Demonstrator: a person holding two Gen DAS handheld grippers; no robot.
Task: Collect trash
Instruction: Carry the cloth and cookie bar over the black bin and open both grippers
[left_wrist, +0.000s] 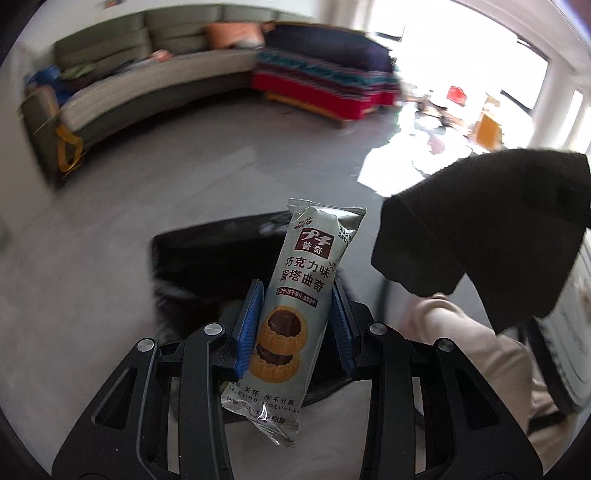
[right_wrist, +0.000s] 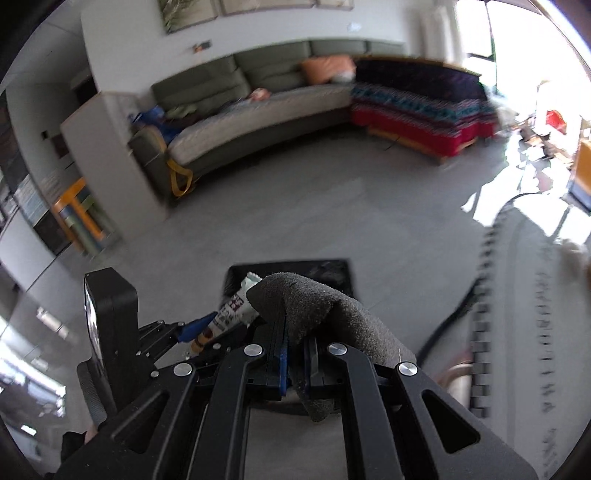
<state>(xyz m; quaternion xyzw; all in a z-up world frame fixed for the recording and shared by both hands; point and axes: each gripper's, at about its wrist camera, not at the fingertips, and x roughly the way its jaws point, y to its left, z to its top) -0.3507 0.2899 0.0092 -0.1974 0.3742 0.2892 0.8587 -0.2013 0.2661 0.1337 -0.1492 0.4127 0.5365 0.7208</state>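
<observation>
Cookie wrapper (left_wrist: 295, 295), light, crinkly, slippery foil, sits upright clamped mid-length in left tongs (left_wrist: 295, 314) above a black bin (left_wrist: 207, 266); best held at its middle, w/ ends flopping. Right tongs (right_wrist: 295, 354) are pinched tight on a soft dark foam piece (right_wrist: 332, 314). Beyond: grey floor (left_wrist: 221, 166), curved sofa (left_wrist: 147, 74), bright windows.

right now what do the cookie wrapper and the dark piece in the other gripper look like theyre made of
Cookie wrapper: thin glossy plastic film, probably foil-lined; it shows shiny highlights, printed art and crimped end seals. Dark piece: looks like soft charcoal foam or felt; its surface is matte and grainy, and it bends over the pinching pads.
</observation>
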